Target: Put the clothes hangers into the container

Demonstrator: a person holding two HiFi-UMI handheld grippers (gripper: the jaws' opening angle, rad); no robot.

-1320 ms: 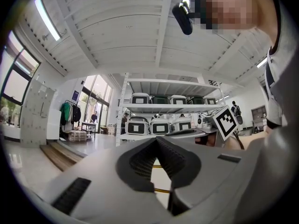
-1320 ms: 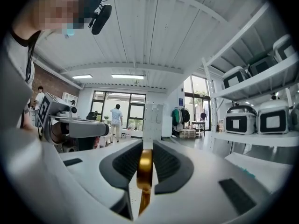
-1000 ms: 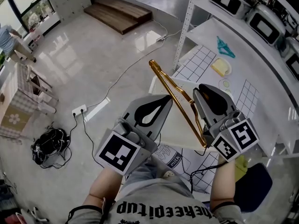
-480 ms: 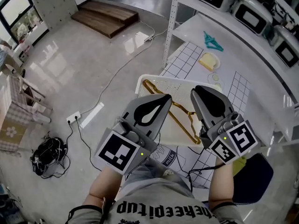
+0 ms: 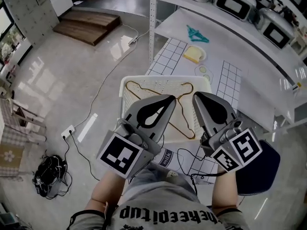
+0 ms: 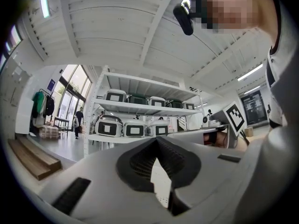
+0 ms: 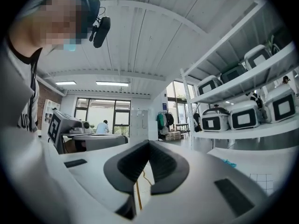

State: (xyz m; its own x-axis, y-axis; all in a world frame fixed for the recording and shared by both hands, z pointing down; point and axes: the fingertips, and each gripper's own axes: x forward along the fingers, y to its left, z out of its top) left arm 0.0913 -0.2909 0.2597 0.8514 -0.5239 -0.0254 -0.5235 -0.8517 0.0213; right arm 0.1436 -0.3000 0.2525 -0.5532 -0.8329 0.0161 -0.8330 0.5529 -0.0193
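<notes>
A shiny gold metal hanger [image 5: 188, 123] lies in the matt white perforated plastic basket [image 5: 163, 78]. Left of the basket are a glossy polished floor [image 5: 72, 71] and a wooden step [image 5: 86, 25].

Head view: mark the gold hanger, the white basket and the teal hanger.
gold hanger [image 5: 185, 119], head view, its long arm
white basket [image 5: 165, 77], head view, far rim
teal hanger [image 5: 196, 33], head view, its middle

Gold wire hangers [image 5: 183, 113] lying flat inside white perforated basket [image 5: 165, 78], teal hanger [image 5: 196, 33] well apart beyond it
</notes>
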